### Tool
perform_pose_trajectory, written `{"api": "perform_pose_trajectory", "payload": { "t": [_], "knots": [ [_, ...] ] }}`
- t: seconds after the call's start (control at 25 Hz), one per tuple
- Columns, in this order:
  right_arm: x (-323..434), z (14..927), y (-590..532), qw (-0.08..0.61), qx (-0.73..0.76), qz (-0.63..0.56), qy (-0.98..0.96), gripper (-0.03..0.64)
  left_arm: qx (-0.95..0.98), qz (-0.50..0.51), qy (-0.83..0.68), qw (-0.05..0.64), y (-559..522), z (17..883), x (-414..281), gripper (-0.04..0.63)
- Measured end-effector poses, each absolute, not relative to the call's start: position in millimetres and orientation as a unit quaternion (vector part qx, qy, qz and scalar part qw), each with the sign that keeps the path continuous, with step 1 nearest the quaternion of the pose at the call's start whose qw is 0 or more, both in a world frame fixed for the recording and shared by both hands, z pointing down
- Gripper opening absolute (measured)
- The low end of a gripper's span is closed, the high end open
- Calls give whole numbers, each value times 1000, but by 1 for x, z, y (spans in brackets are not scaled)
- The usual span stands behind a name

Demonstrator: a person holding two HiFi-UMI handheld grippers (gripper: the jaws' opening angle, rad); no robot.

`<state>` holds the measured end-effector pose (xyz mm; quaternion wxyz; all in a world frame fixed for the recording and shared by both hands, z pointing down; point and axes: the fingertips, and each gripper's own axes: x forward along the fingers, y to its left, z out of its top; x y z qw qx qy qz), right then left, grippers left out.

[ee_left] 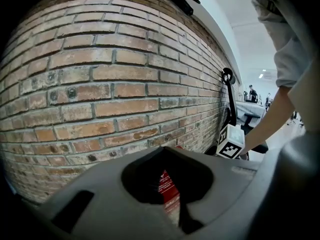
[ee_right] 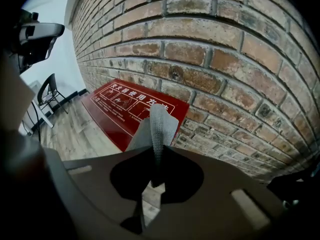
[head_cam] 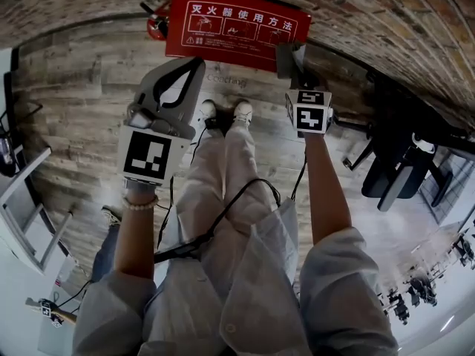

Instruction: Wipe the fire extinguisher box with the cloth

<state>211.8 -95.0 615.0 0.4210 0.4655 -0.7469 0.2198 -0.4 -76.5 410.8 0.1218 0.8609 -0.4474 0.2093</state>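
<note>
The red fire extinguisher box [head_cam: 237, 30], its lid printed with white instructions, stands on the floor against the brick wall, ahead of the person's feet. My right gripper [head_cam: 291, 56] is over the box's right end and shut on a grey cloth [head_cam: 285, 59]. In the right gripper view the cloth [ee_right: 159, 126] sticks up from between the jaws, with the red box [ee_right: 120, 104] just beyond it. My left gripper [head_cam: 194, 67] hovers to the left in front of the box, its jaws shut and holding nothing. A strip of the box [ee_left: 167, 186] shows past those jaws.
A brick wall [head_cam: 371, 21] runs behind the box above a wood-plank floor [head_cam: 74, 102]. A black office chair [head_cam: 393, 169] stands at the right, and a white frame [head_cam: 22, 199] at the left. A black cable [head_cam: 223, 221] crosses the person's legs. A red extinguisher part [head_cam: 157, 25] lies beside the box's left end.
</note>
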Motion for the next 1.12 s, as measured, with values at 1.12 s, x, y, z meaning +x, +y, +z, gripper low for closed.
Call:
{"api": "perform_pose_trajectory", "payload": {
  "t": [1.12],
  "knots": [
    [142,259,-112,220,483,43,-846,20,875,183,-448,7,-61,191,-16,-2]
  ]
}}
